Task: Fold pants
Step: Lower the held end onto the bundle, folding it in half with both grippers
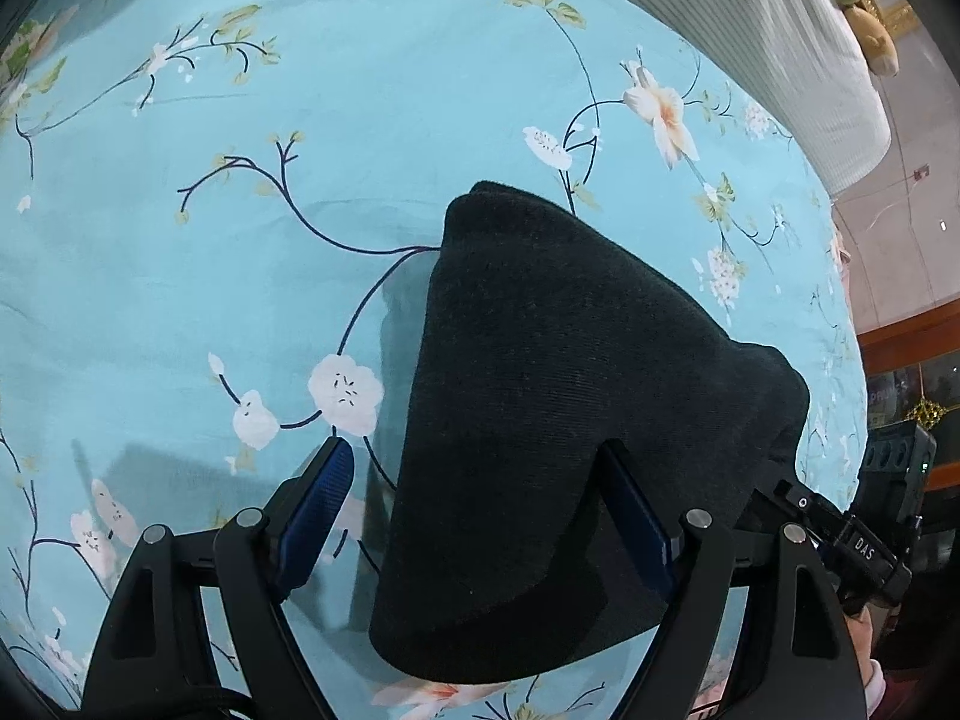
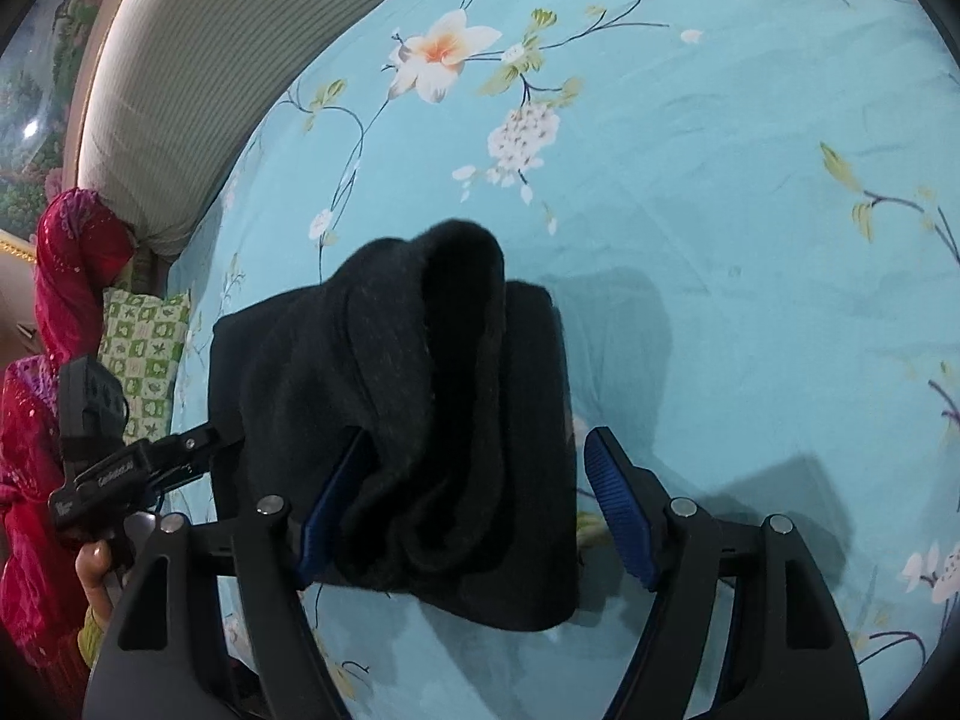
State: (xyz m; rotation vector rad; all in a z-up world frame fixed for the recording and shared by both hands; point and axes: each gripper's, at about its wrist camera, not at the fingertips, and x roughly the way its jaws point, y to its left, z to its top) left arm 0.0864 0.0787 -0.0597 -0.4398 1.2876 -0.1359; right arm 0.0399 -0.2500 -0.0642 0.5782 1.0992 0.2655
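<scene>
The black pants are folded into a thick bundle lying on the turquoise flowered bedsheet. My left gripper is open, its blue-padded fingers apart, and the bundle drapes over the right finger. In the right wrist view the pants bulge between the fingers. My right gripper is open, with the cloth resting against the left pad and the right pad free. The other gripper shows at each view's edge.
A white ribbed bolster runs along the bed's edge. A green checked pillow and red sequined cloth lie beside it. A wooden cabinet stands past the bed's edge.
</scene>
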